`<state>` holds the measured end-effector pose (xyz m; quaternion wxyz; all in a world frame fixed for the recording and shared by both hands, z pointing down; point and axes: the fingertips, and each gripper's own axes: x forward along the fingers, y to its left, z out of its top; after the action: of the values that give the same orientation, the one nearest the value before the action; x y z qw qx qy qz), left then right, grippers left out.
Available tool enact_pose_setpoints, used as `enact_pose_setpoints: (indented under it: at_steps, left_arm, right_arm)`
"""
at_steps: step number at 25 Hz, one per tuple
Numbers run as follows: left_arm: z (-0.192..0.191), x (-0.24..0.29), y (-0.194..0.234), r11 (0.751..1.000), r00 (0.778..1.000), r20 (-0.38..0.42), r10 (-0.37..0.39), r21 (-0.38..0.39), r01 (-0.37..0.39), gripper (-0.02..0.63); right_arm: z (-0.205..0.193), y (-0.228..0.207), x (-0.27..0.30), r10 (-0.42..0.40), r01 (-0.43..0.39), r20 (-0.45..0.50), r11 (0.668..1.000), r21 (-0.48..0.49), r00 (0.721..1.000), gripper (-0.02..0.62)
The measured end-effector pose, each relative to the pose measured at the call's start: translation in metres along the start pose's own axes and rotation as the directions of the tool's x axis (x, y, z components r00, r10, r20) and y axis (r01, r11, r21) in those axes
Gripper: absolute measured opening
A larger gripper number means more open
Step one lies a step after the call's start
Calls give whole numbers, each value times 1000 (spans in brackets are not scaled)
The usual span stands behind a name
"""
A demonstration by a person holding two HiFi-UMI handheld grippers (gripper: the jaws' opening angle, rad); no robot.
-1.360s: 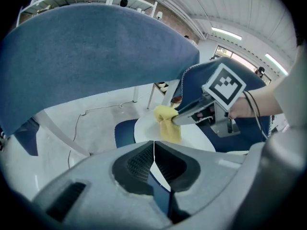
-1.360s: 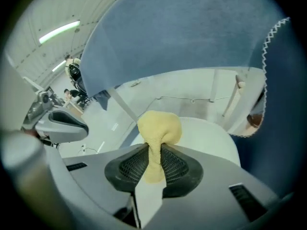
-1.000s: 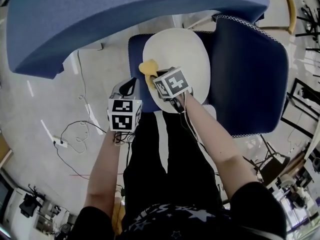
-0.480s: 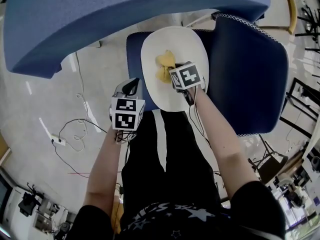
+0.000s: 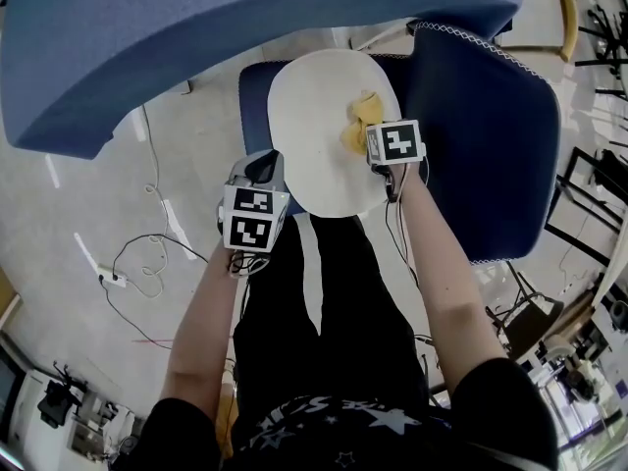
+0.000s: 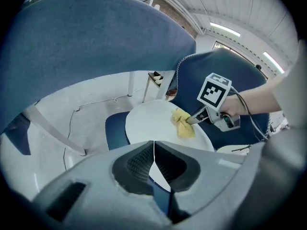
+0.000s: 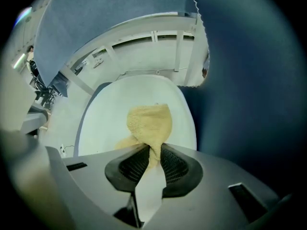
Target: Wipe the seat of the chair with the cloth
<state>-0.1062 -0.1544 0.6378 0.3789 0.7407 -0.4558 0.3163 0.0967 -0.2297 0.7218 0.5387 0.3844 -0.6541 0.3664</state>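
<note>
The chair's white oval seat (image 5: 309, 130) lies below me, with its dark blue backrest (image 5: 486, 126) at the right. A yellow cloth (image 5: 359, 119) rests on the seat's right part, pinched in my right gripper (image 5: 376, 137). In the right gripper view the cloth (image 7: 148, 123) bunches between the shut jaws and spreads onto the seat (image 7: 110, 114). My left gripper (image 5: 260, 170) hangs at the seat's near left edge, shut and empty. In the left gripper view the cloth (image 6: 183, 123) and the right gripper (image 6: 204, 113) show on the seat (image 6: 148, 123).
A large blue padded panel (image 5: 216, 27) spans the top of the head view. Cables (image 5: 137, 263) lie on the pale floor at the left. A person's black trousers (image 5: 324, 312) stand right before the seat. Furniture frames (image 5: 579, 214) crowd the right edge.
My right gripper has dragged the cloth across the seat from its left edge to its right part. The left gripper has barely moved.
</note>
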Motion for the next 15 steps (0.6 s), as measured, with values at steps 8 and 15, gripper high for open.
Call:
enact_pose_setpoints:
  at_steps: [8,15]
  left_arm:
    - [0,-4,1,999,999,4,-38,37,37,21]
    - [-9,-31,23,994,998,33,-58,92,54,21]
  right_arm:
    - [-9,-25,-12,-154,154,-5,987,43,988,43]
    - [-3,12,-38,-50,32,129,990,136,990,25]
